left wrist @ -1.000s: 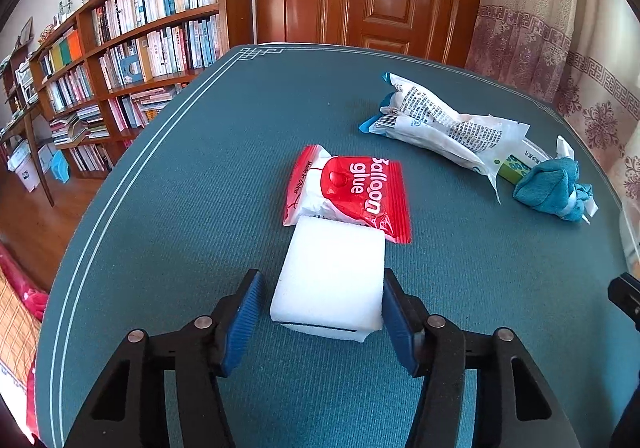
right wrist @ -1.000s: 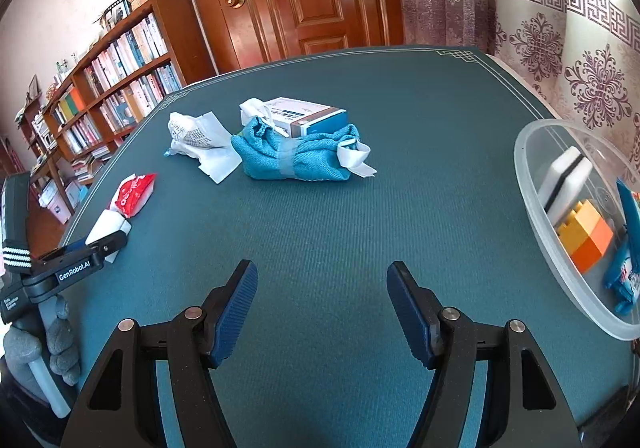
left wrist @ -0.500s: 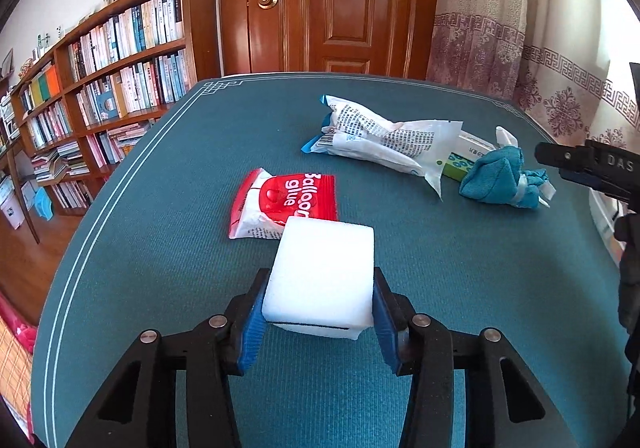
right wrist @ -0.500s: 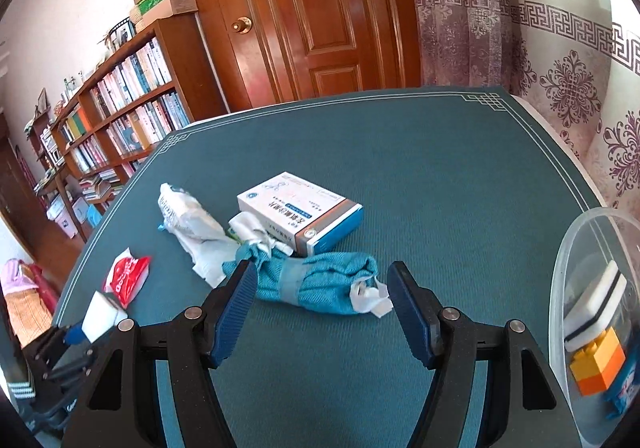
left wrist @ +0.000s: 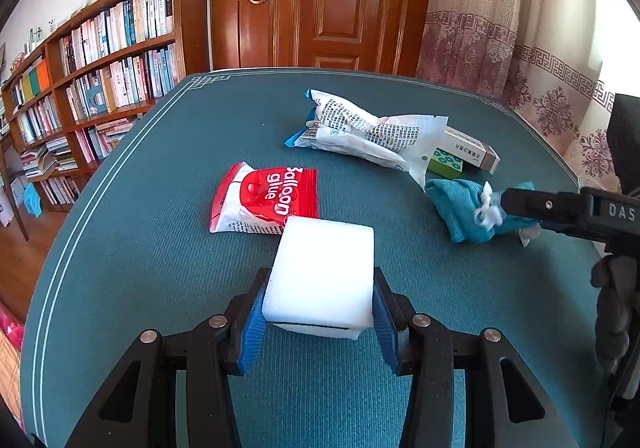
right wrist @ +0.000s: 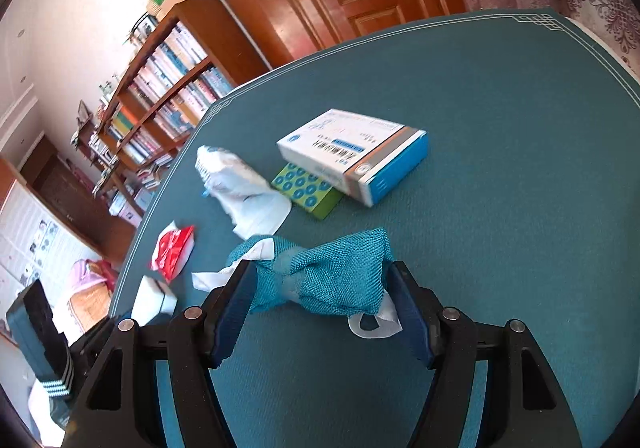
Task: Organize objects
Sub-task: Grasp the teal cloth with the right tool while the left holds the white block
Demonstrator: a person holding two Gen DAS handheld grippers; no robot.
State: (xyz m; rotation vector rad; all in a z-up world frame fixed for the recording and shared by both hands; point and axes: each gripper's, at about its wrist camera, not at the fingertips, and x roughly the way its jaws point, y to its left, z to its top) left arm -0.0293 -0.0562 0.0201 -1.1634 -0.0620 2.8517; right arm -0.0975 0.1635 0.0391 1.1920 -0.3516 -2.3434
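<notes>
My left gripper (left wrist: 320, 288) is shut on a white sponge block (left wrist: 326, 248), its blue pads pressed against both sides just above the teal table (left wrist: 160, 248). The right wrist view shows that sponge (right wrist: 154, 296) at lower left. A teal cloth bundle (right wrist: 340, 272) with white paper tucked in lies on the table between the fingers of my right gripper (right wrist: 320, 272), which stands open around it. The left wrist view shows the cloth (left wrist: 460, 208) with a right gripper finger (left wrist: 532, 204) beside it.
A red Balloon glue packet (left wrist: 266, 200) lies just beyond the sponge. Farther back are a white printed bag (left wrist: 360, 132), a white and blue box (right wrist: 352, 152) and a green dotted box (right wrist: 308, 192). A gloved hand (left wrist: 612, 308) is at right. Bookshelves stand past the table's left edge.
My left gripper closed onto the white sponge. My right gripper swung left from the clear bowl to the teal cloth, which now lies between its fingers.
</notes>
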